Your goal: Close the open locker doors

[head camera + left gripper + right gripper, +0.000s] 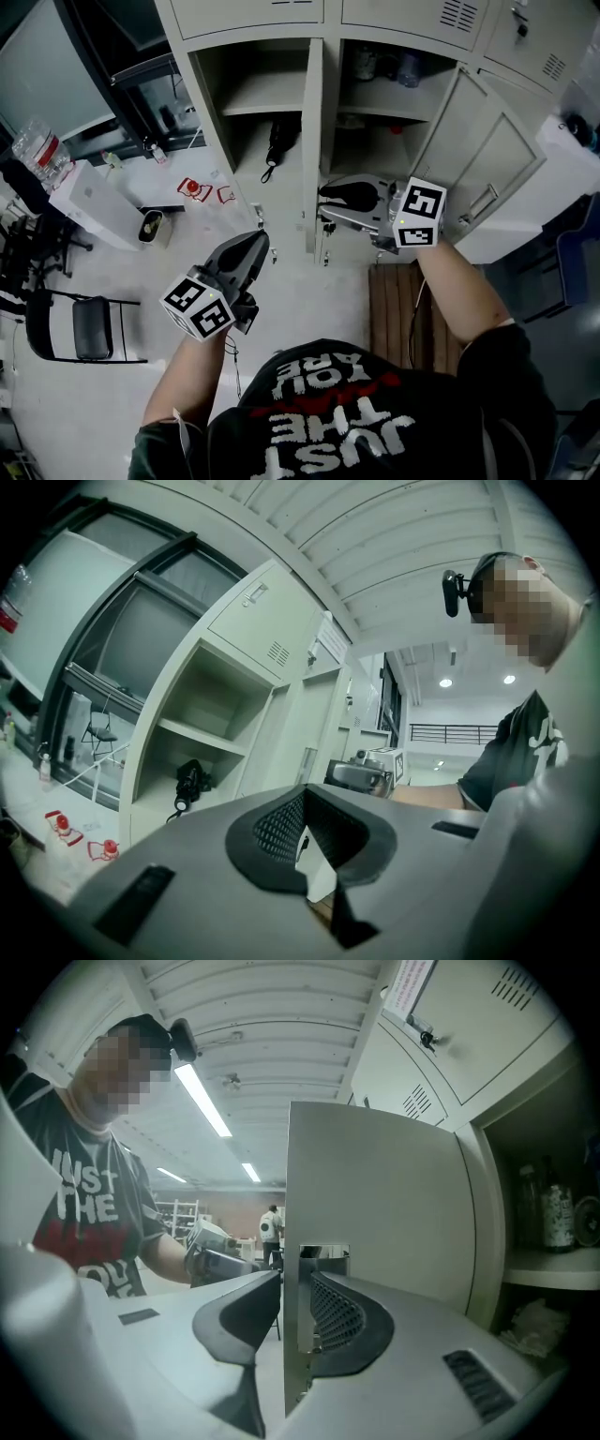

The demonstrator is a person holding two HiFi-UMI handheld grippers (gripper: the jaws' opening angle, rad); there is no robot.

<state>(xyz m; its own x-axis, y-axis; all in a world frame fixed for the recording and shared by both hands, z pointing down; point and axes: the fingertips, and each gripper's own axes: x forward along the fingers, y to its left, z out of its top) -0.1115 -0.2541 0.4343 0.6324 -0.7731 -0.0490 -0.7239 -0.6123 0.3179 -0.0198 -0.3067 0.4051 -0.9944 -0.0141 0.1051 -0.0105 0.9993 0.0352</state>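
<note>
Locker door (375, 1204) edge stands between the parted jaws of the right gripper (294, 1283).

Bottles (555, 1213), perhaps, on shelf (553, 1281) beside door (375, 1204)

Pale lockers, grey tongs, black-and-white marker cubes.

The lockers (309, 141) across the upper half of the head view were a pale greenish grey, and the open door (487, 150) at upper right had the same shade. The left tongs (255, 246) and right tongs (328, 206) were mid grey with black pads. One pad (337, 1321) in the right gripper view carried a fine dotted mesh. Each marker cube (199, 307) was white with black square patterns. At bottom centre, the shirt (356, 412) was black with white and red lettering. A brown slatted board (394, 300) lay on the whitish floor (141, 272). Red-and-white packets (192, 187) showed at upper left.
</note>
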